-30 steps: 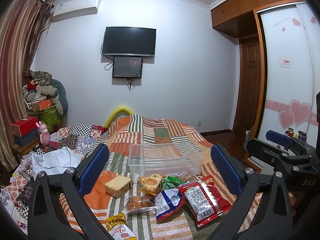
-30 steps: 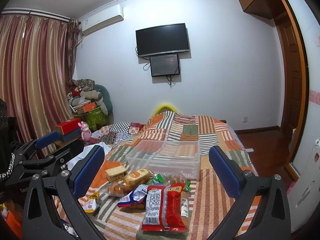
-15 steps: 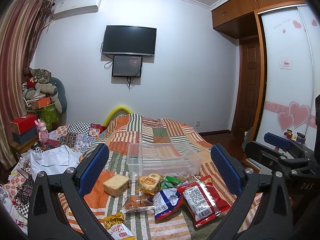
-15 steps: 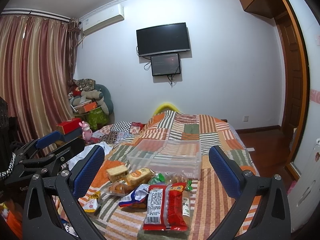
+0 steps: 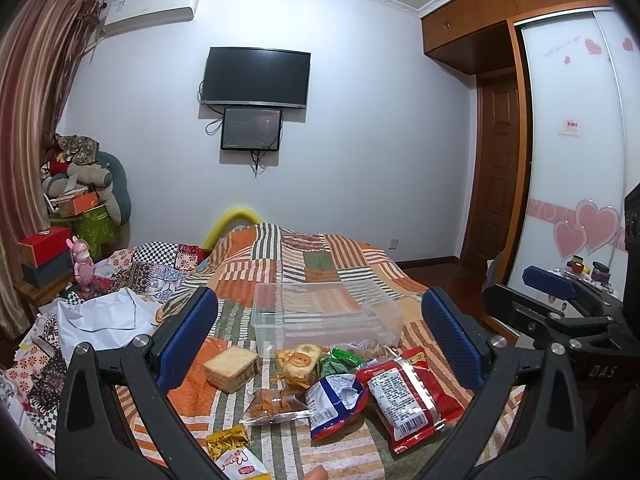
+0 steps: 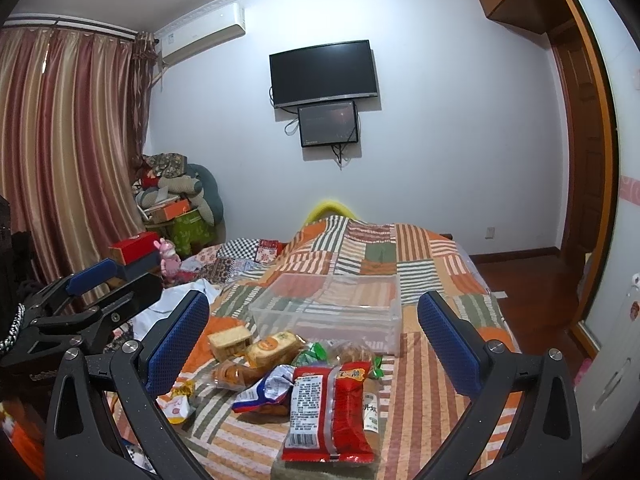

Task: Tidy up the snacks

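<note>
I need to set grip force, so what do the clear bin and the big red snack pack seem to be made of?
The clear bin looks like rigid, see-through plastic: the quilt's stripes show through its walls, which hold straight edges. The big red snack pack looks like glossy, thin plastic film: it shines, wrinkles at its crimped ends and bears a printed label. Both are judged by look only.

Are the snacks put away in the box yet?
Not yet. The clear box looks empty. All the snacks, like the red packet and the wrapped cake, lie on the bed in front of it. Both grippers, left and right, are open, holding nothing.
</note>
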### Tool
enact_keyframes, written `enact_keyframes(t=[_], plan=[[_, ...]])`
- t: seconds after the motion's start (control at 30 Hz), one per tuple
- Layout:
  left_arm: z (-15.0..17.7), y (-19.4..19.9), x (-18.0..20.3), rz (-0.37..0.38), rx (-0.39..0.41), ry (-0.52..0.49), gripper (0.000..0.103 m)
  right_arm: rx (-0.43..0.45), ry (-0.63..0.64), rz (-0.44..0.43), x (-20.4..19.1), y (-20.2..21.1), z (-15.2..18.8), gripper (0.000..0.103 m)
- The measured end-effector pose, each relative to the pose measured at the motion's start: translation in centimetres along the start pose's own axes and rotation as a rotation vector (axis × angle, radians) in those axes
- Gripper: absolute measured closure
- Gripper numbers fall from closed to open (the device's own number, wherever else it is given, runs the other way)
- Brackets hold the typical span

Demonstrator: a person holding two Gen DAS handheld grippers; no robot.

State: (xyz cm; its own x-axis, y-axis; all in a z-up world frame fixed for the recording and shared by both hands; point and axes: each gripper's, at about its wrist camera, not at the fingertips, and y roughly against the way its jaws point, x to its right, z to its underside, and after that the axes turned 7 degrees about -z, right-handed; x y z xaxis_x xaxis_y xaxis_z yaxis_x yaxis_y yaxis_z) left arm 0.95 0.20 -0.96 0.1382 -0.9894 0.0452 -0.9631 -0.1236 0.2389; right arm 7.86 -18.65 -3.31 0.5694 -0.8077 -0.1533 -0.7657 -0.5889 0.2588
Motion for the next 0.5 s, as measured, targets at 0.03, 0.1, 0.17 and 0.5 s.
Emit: enact_keyframes(t=[0.03,0.1,0.17,0.5], plan=[[0.1,-0.1,-0.1,-0.001,-0.006,-0.003,0.000,-0.004,-0.004,0.001,0.2,-0.1,0.1,0.000],[0.2,-0.4,-0.5,-0.004,-0.019,-0.006,0.000,-0.017,-0.014,-0.004,0.5,-0.4,0.3,0.000],[0.3,-0.9,-0.9,-0.011,-0.040,-0.009,0.000,-0.033,-0.023,-0.011,0.8,-0.6,0.4,0.000],[2.3,-4.5,-5.1,-0.095,-0.208,-0.037,0.026,-0.153,-0.078,-0.011,3.0,-2.5,1.9,0.000]])
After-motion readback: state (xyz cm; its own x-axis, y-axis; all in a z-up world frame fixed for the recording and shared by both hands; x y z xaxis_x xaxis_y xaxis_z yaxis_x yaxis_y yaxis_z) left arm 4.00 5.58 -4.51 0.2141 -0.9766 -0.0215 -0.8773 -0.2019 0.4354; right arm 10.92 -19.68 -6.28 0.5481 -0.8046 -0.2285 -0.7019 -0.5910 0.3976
